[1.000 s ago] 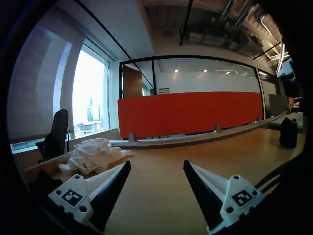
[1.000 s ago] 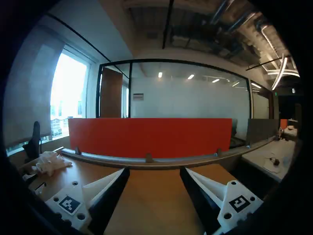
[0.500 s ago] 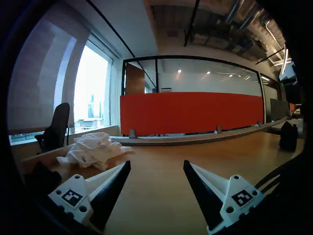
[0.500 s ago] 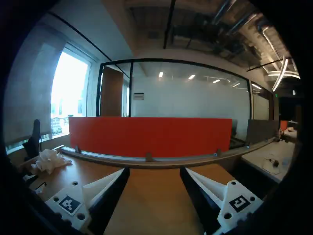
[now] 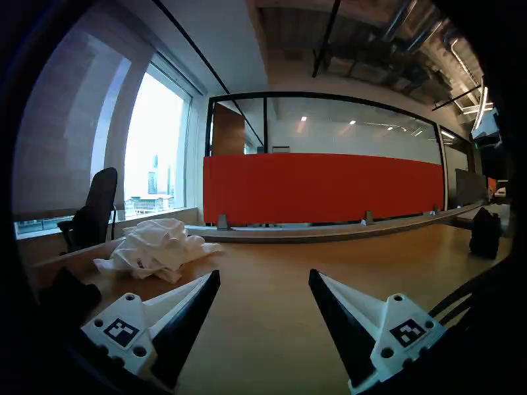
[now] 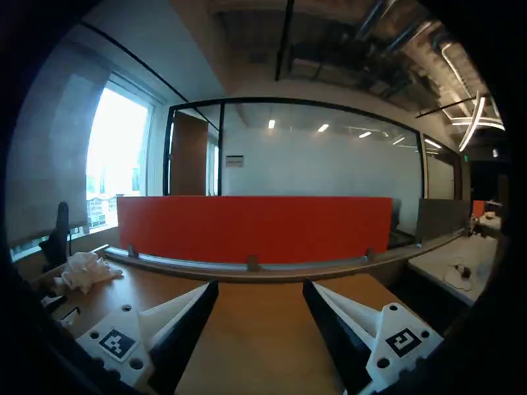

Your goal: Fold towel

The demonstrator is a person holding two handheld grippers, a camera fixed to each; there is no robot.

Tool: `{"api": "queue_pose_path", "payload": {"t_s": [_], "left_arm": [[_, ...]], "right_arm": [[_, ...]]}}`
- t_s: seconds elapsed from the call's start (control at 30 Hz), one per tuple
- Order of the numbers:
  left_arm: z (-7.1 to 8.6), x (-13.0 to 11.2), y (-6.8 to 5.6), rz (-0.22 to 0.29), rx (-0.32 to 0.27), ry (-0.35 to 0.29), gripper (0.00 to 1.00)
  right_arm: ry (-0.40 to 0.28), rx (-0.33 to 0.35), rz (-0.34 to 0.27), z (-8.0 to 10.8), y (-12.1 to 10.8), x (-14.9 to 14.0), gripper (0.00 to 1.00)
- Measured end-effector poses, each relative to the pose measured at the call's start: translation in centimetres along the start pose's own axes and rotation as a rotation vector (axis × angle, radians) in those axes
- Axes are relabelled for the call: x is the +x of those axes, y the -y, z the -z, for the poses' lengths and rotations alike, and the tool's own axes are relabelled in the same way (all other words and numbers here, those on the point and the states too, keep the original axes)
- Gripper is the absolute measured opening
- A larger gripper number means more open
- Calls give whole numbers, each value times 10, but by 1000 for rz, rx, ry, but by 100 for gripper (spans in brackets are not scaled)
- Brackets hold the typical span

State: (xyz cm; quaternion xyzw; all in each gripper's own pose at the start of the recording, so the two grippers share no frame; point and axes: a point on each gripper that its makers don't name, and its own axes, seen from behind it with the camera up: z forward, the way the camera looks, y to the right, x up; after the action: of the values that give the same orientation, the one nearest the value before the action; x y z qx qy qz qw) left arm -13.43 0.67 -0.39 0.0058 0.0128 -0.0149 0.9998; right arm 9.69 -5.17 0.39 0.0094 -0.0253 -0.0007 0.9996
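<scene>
A crumpled white towel (image 5: 157, 248) lies in a heap on the wooden table (image 5: 277, 276), ahead and to the left of my left gripper (image 5: 263, 289). That gripper is open and holds nothing. In the right gripper view the same towel (image 6: 85, 268) is small and far off at the left of the table (image 6: 263, 329). My right gripper (image 6: 260, 299) also stands open over bare wood, well away from the towel.
A red divider panel (image 5: 323, 187) runs along the table's far edge. A black office chair (image 5: 92, 220) stands by the window at left. A dark object (image 5: 485, 234) sits on the table at right. Another desk (image 6: 461, 263) lies to the right.
The left gripper has dropped slightly and drawn a little nearer the towel, which now sits lower and larger in its view. The right gripper has barely moved.
</scene>
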Motion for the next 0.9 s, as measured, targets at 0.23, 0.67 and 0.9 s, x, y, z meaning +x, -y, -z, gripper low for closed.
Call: {"api": "queue_pose_path", "payload": {"t_s": [0.23, 0.67, 0.9], "left_arm": [[0, -1, 0, 0, 0, 0, 100], [-1, -3, 0, 0, 0, 0, 100], [0, -4, 0, 0, 0, 0, 100]], "right_arm": [[-12, -6, 3, 1, -6, 4, 99], [-64, -59, 22, 8, -35, 21, 99], [-113, -74, 1, 14, -50, 17, 99]]}}
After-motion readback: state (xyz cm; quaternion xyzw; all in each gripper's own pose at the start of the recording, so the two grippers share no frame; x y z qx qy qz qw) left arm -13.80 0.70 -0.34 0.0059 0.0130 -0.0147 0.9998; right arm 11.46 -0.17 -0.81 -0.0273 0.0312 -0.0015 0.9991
